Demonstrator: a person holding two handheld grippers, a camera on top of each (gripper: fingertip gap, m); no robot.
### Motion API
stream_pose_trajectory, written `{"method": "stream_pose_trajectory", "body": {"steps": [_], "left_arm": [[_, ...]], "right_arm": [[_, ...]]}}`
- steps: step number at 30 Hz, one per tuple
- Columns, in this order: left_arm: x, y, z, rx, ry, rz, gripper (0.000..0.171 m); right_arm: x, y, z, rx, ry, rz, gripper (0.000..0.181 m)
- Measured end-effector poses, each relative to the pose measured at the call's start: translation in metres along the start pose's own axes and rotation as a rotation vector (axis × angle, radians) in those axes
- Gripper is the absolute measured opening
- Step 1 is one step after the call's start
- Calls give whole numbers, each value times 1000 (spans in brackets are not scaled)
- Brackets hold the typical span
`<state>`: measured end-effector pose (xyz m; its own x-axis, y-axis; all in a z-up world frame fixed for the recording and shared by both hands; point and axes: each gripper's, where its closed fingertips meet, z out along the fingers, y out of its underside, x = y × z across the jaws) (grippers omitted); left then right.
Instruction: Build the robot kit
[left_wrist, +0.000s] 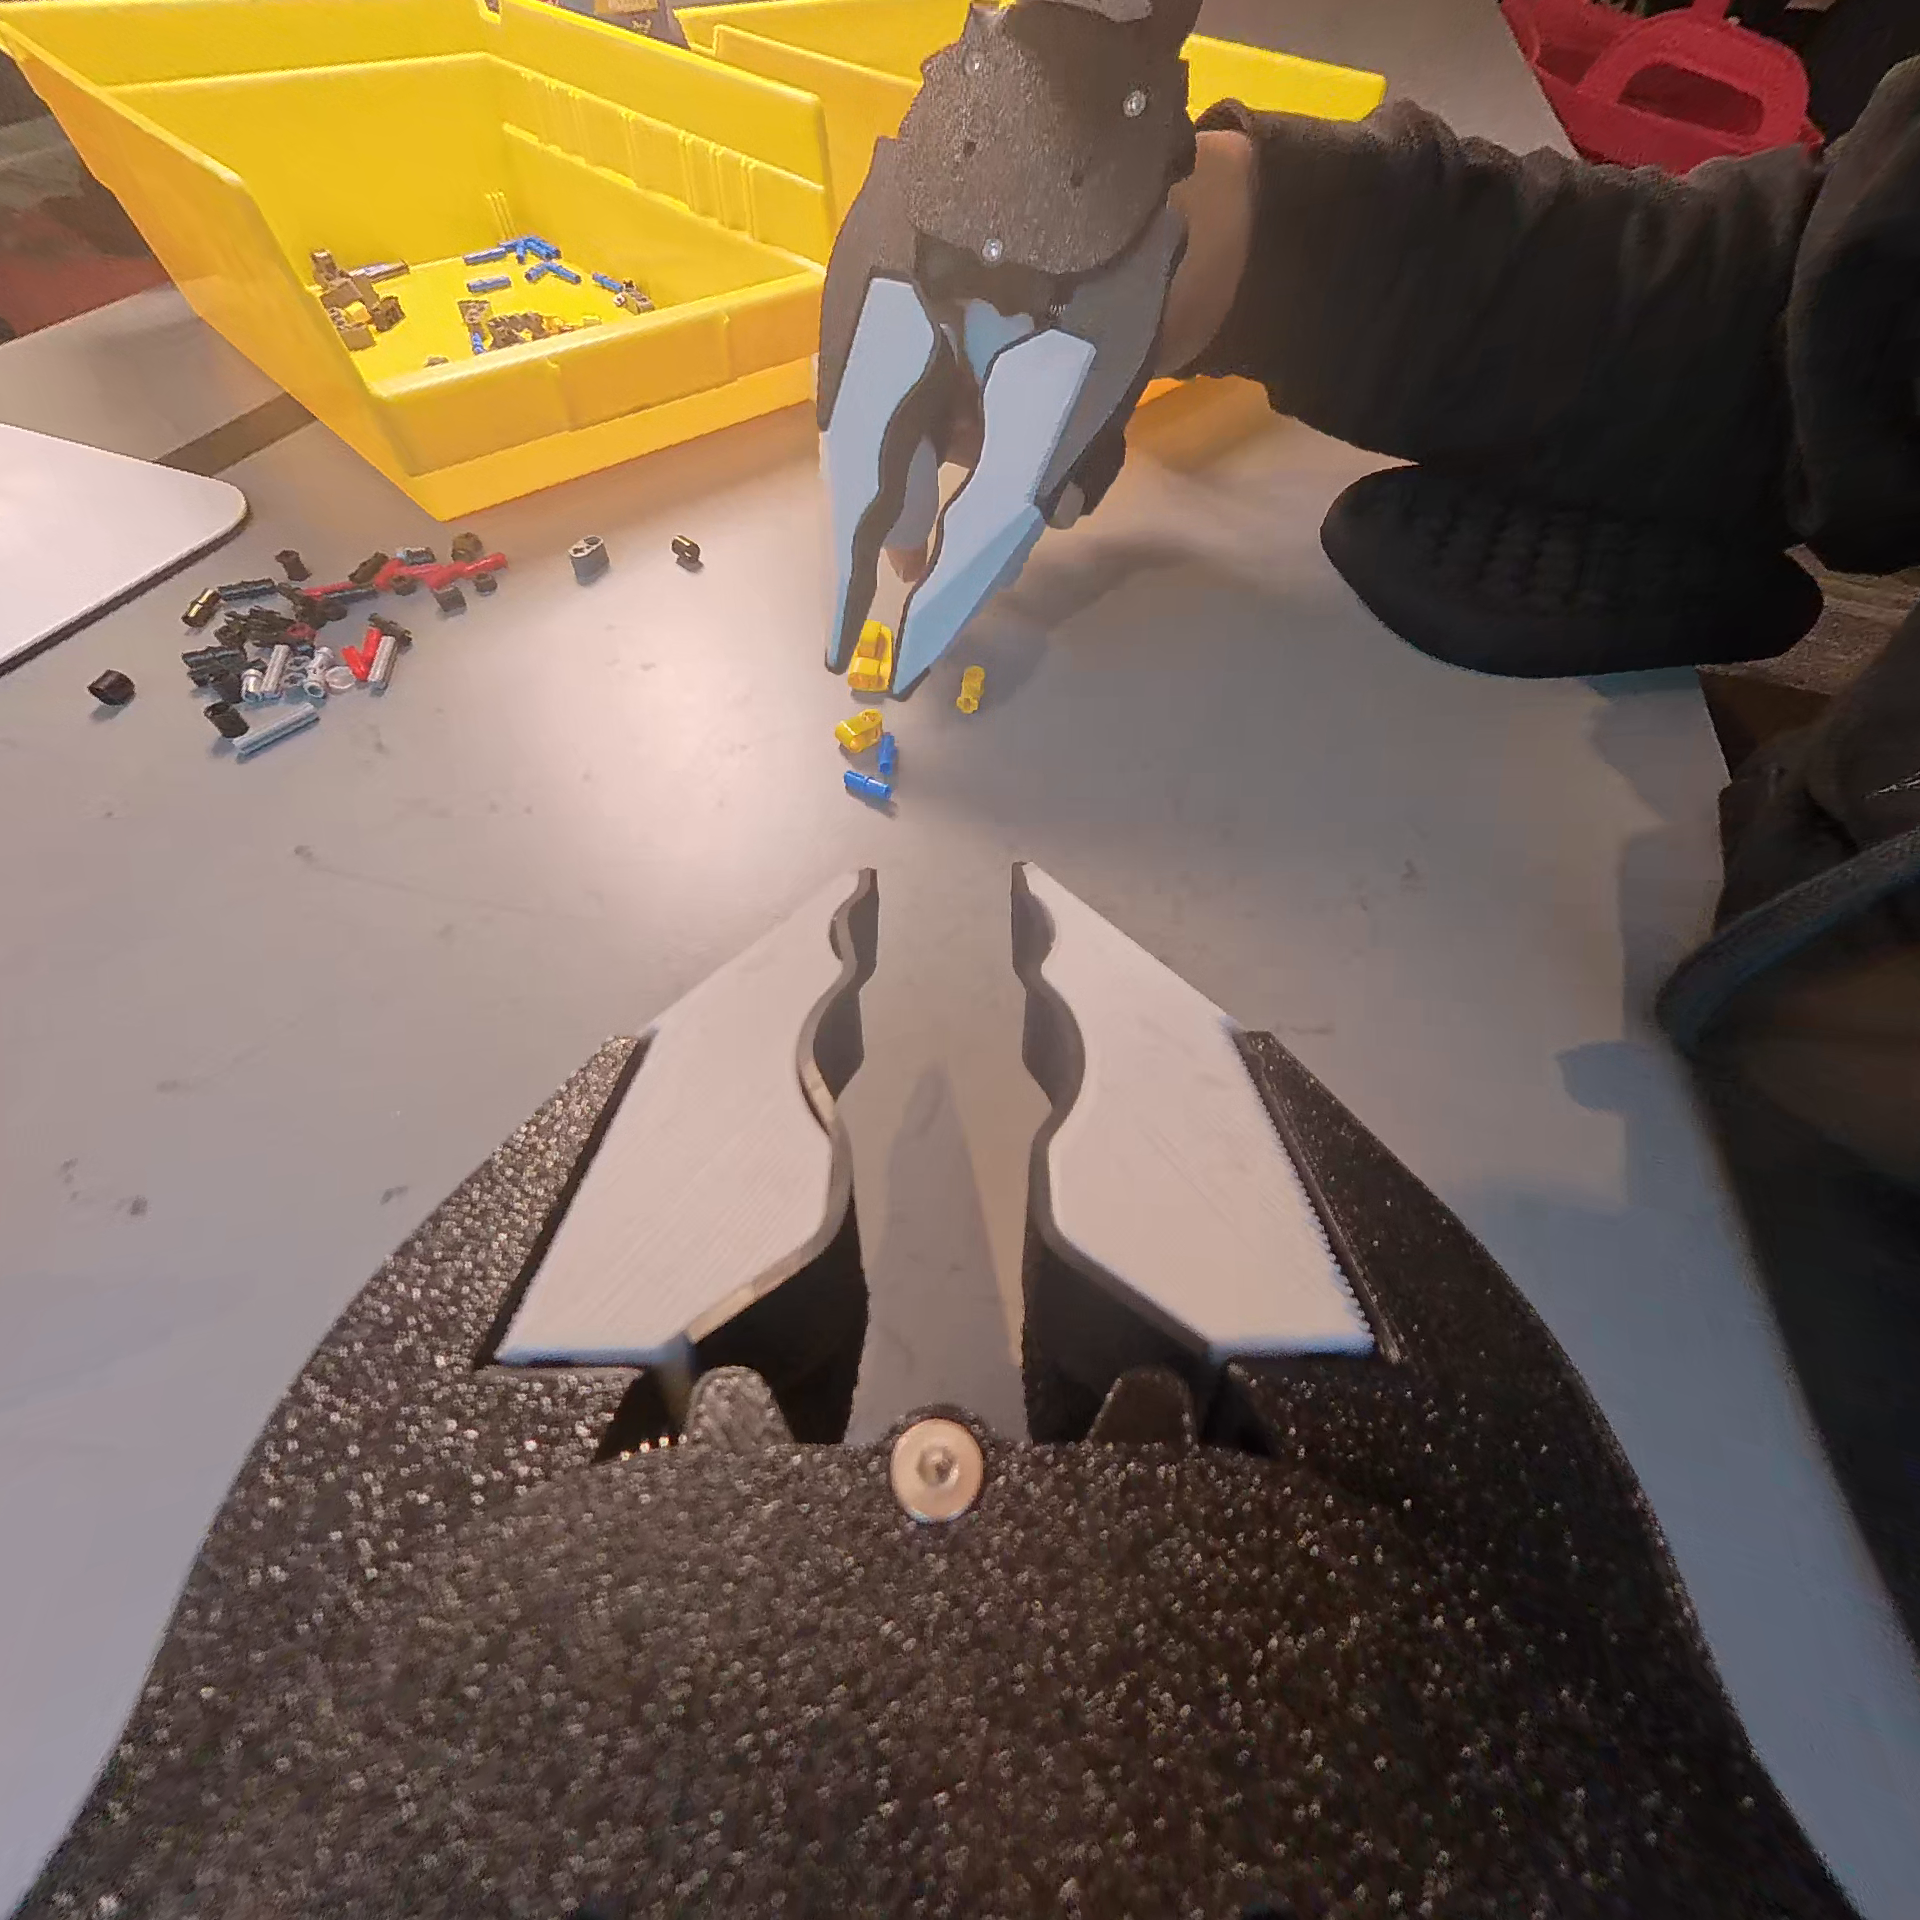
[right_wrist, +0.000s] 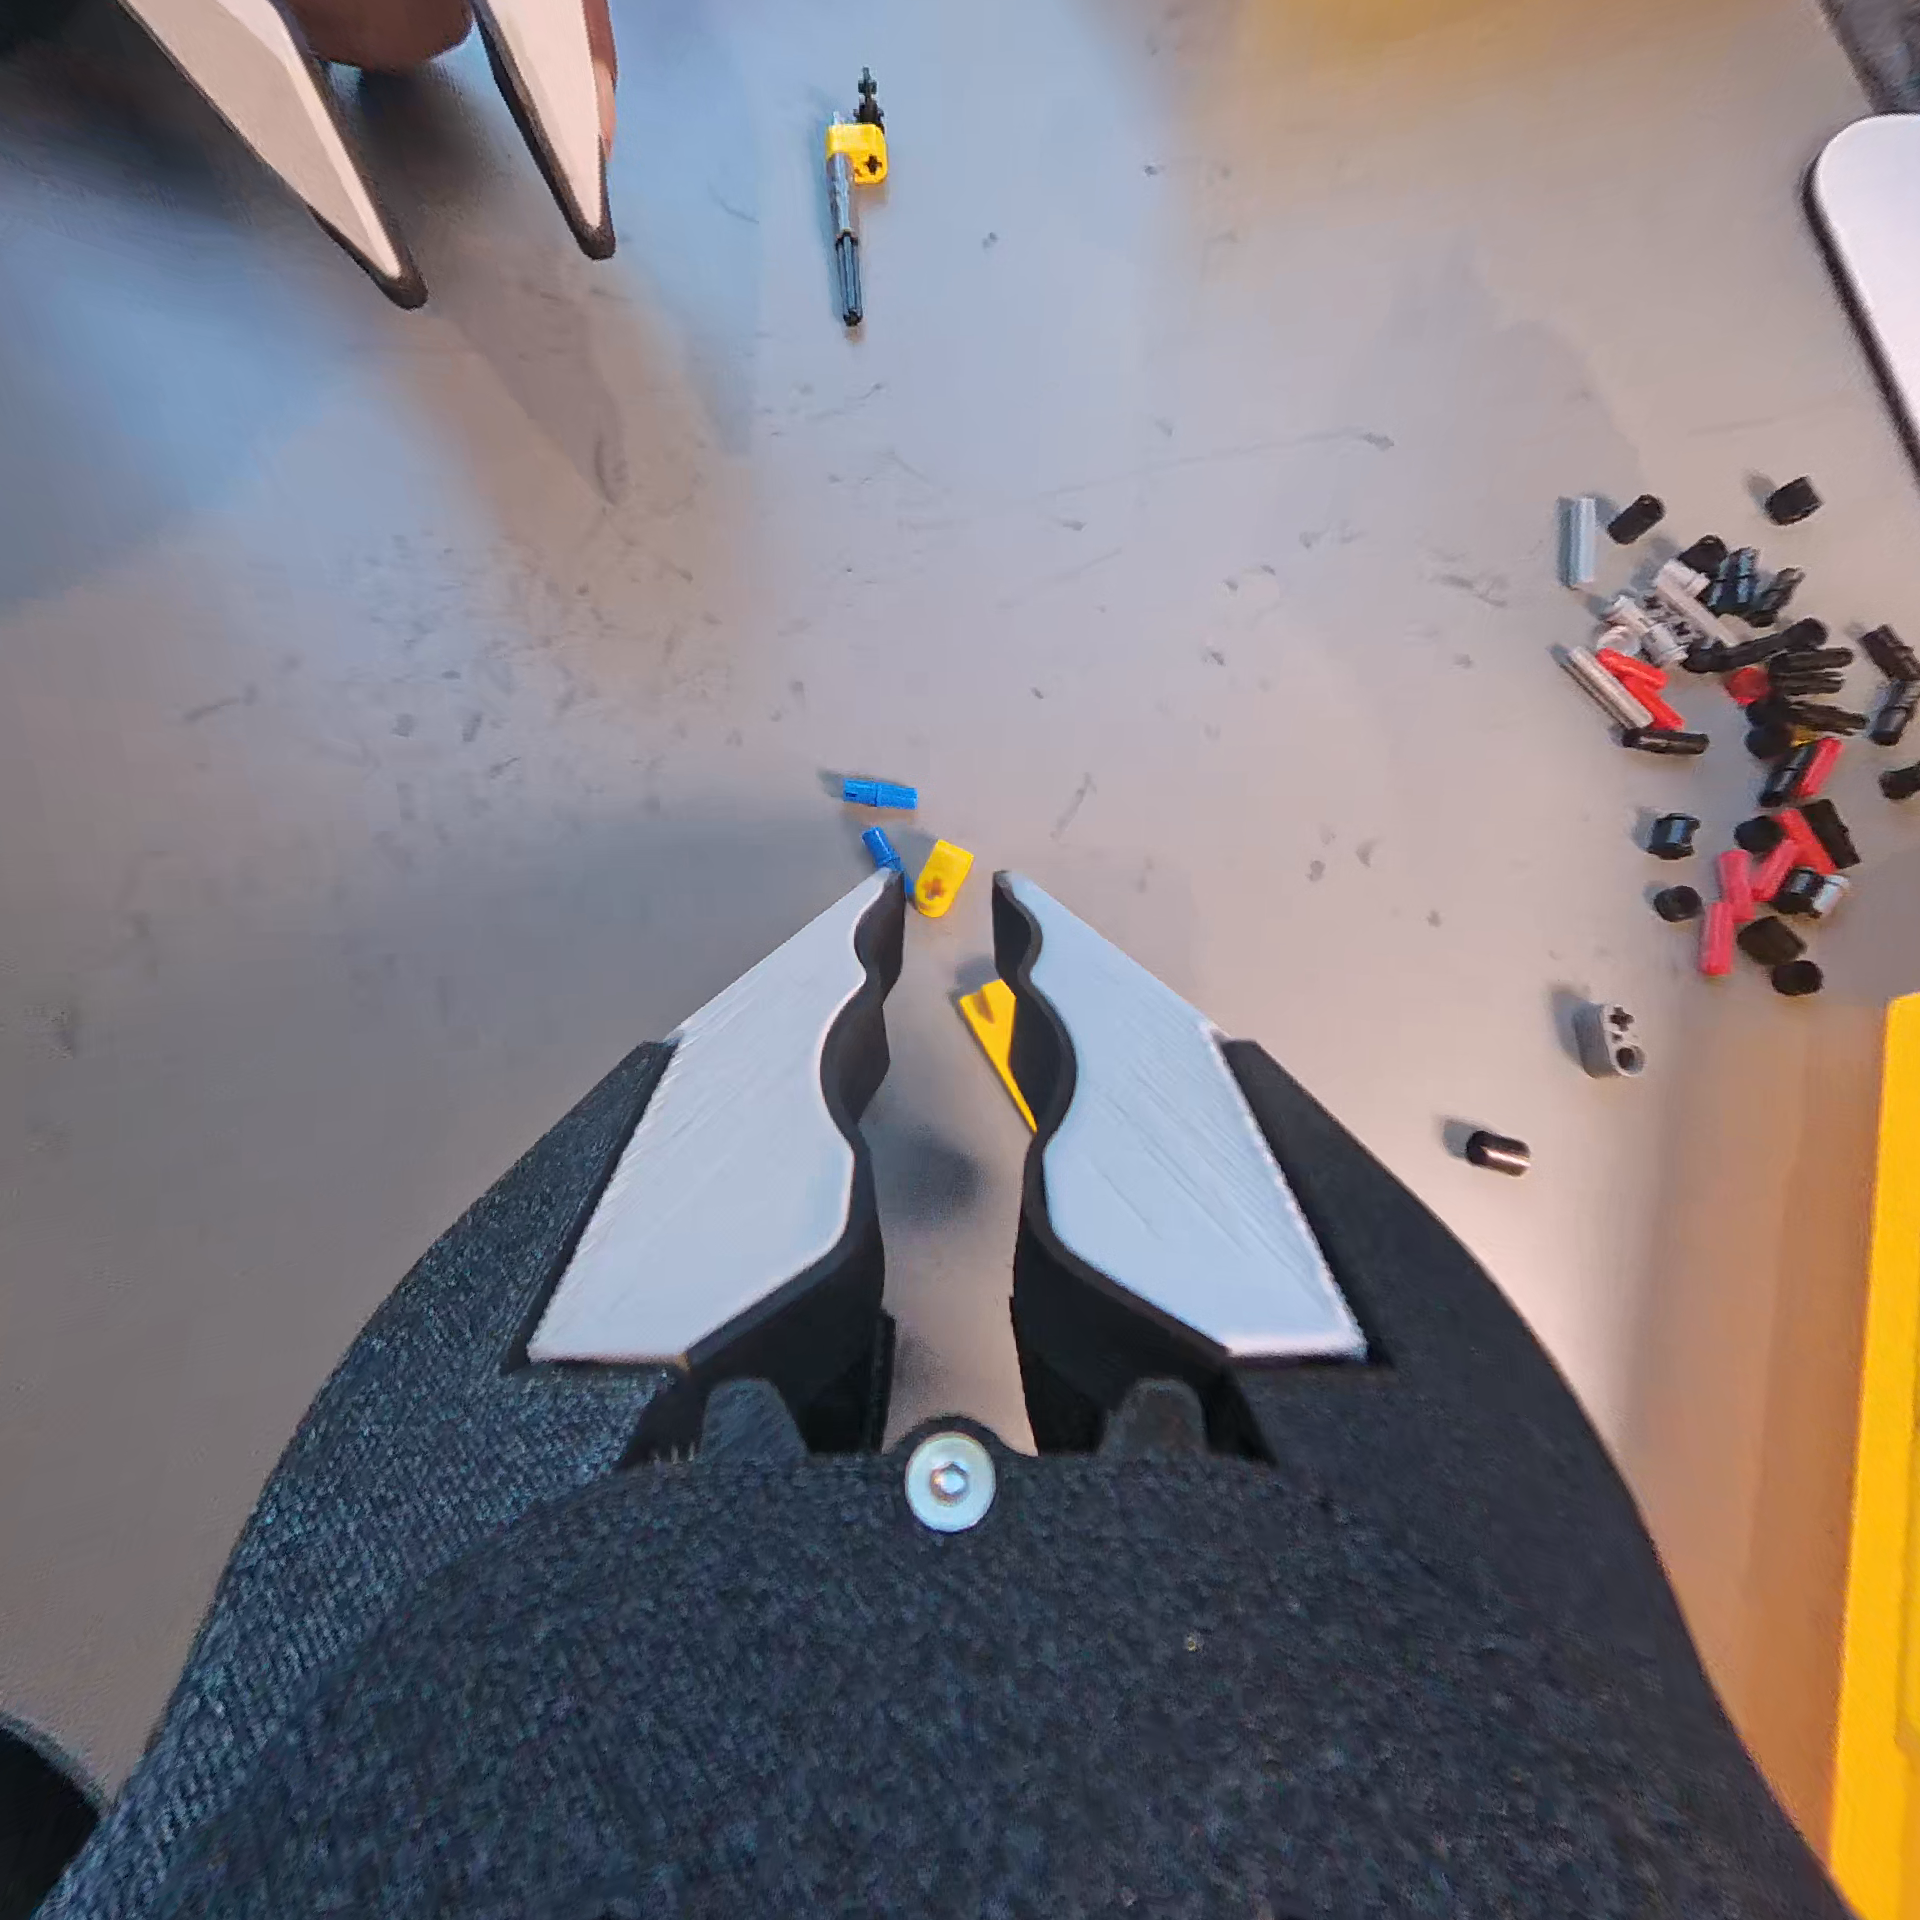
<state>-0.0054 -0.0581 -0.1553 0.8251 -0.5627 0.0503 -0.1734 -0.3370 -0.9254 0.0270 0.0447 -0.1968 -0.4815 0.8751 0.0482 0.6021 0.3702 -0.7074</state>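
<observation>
On the grey table (left_wrist: 416, 935) sits a yellow bin (left_wrist: 436, 343). Right claw (left_wrist: 871, 681) is open around a yellow piece (left_wrist: 871, 662): tiny, light, hard; pinch its flat sides. Left claw (left_wrist: 943, 883) is open, empty.

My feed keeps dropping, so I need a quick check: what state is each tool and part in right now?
left tool: open, empty, above bare table.
right tool: open, tips straddling a yellow connector on the table.
second yellow connector: loose, just past the right tool's tips.
blue pins: loose on the table.
mixed parts pile: scattered, untouched.
yellow bin: open, few parts inside.
</observation>
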Motion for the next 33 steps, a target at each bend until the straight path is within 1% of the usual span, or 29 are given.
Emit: {"method": "stream_pose_trajectory", "body": {"steps": [8,13,23,25,27,30,33], "left_arm": [[0,0,-1,-2,0,5,24],[0,-1,-3,2,-3,9,24],[-1,-2,-5,7,-11,13,24],[-1,-1,-5,4,-13,15,24],[-3,-1,-5,4,-22,16,26],[-7,-1,-6,6,-42,8,28],[-11,-1,-6,4,-78,27,30]], "right_arm": [[0,1,11,-55,-11,66,8],[-1,2,12,-67,-24,99,9],[0,5,11,-83,-24,106,7],[2,1,6,-52,-17,120,7],[5,-9,-1,11,-14,139,7],[-4,-36,-12,145,-49,155,7],[-17,-68,-16,289,-101,205,7]]}}
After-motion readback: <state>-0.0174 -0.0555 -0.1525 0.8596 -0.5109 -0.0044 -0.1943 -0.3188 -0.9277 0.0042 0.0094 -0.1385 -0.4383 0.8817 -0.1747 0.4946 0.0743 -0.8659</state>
